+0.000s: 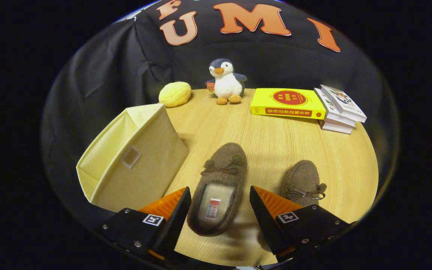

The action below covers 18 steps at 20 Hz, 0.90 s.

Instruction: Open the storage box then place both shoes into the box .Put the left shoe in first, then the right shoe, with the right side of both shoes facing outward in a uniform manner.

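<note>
Two brown fuzzy slippers lie on the wooden table (276, 138). One slipper (221, 183) lies between my fingers, its heel opening toward me and toe pointing away; the fingers stand apart from its sides. The other slipper (303, 182) lies just past the right finger, partly hidden by it. A cream fabric storage box (133, 161) stands to the left of the left finger, with its open mouth facing left. My gripper (220, 195) is open above the first slipper's heel.
At the table's far side sit a yellow round plush (174, 93), a penguin plush (226, 82), a yellow book (287, 103) and a stack of white books (339, 108). Black cloth walls the booth behind and to the left.
</note>
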Available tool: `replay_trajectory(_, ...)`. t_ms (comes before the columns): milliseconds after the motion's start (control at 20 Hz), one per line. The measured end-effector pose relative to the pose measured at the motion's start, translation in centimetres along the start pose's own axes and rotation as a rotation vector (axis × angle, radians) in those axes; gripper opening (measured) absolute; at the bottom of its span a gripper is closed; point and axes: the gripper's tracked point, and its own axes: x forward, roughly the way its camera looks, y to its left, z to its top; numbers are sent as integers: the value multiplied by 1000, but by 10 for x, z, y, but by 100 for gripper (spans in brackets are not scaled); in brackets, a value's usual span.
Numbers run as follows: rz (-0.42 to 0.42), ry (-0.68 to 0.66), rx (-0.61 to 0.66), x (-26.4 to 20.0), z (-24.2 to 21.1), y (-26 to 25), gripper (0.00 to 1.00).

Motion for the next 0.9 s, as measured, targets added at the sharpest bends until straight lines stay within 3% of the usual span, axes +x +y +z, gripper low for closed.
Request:
replay_trajectory(250,-49,2,12,39,-2,-27,79)
replay_trajectory(600,-76,-44,11,67,1,-26,55)
replay_trajectory(700,-104,-31,11,73,-3,-28,45)
replay_trajectory(800,-136,-26,20,74,-1,-34,30)
replay_trajectory(850,-143,-31,36,73,-2,-33,18)
replay_trajectory(900,-154,-36,49,70,1,-34,14)
